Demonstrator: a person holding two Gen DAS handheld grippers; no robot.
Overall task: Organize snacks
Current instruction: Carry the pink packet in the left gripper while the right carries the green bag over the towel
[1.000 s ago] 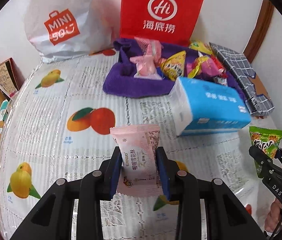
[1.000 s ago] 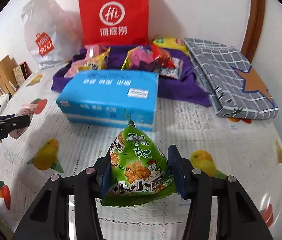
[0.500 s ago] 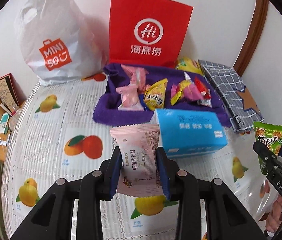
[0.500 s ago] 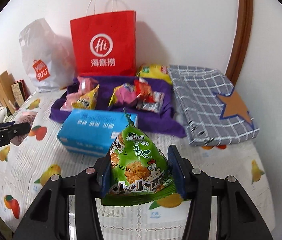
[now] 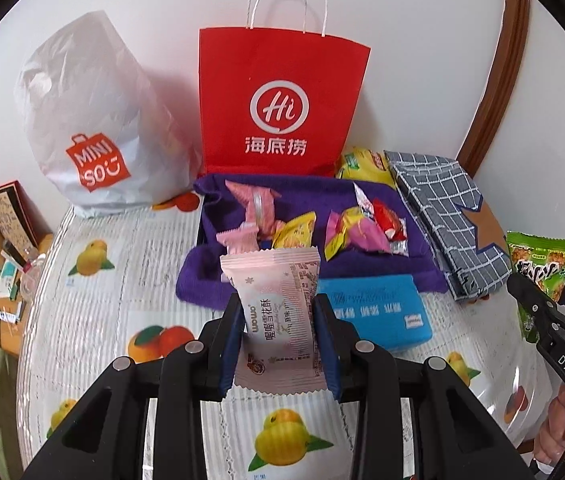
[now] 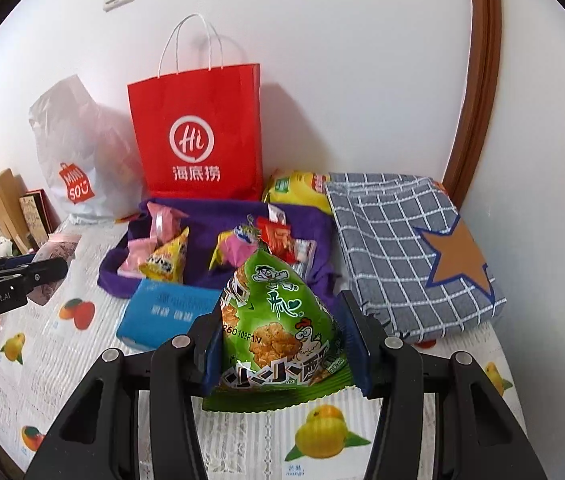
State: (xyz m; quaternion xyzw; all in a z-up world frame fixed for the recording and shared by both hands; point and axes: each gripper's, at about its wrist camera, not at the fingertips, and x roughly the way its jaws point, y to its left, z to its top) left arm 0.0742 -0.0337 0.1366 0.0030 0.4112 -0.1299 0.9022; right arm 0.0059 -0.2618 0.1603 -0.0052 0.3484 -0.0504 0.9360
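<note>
My left gripper point(image 5: 278, 336) is shut on a pink snack packet point(image 5: 276, 312) and holds it above the table, in front of the purple tray point(image 5: 366, 194). My right gripper point(image 6: 280, 344) is shut on a green triangular snack bag point(image 6: 278, 328), also held high. The purple tray point(image 6: 314, 220) holds several wrapped snacks, pink, yellow and red. The right gripper with its green bag point(image 5: 542, 264) shows at the right edge of the left wrist view. The left gripper point(image 6: 42, 270) shows at the left edge of the right wrist view.
A blue tissue pack point(image 5: 378, 312) lies just in front of the tray. A red paper bag point(image 5: 278, 100) and a white plastic bag point(image 5: 90, 128) stand against the wall. A folded grey checked cloth point(image 6: 406, 248) and a yellow packet point(image 6: 298, 188) lie at the right.
Both grippers have risen and drawn back from the tray, each keeping its snack. The tray, bags and tissue pack now look smaller and farther.
</note>
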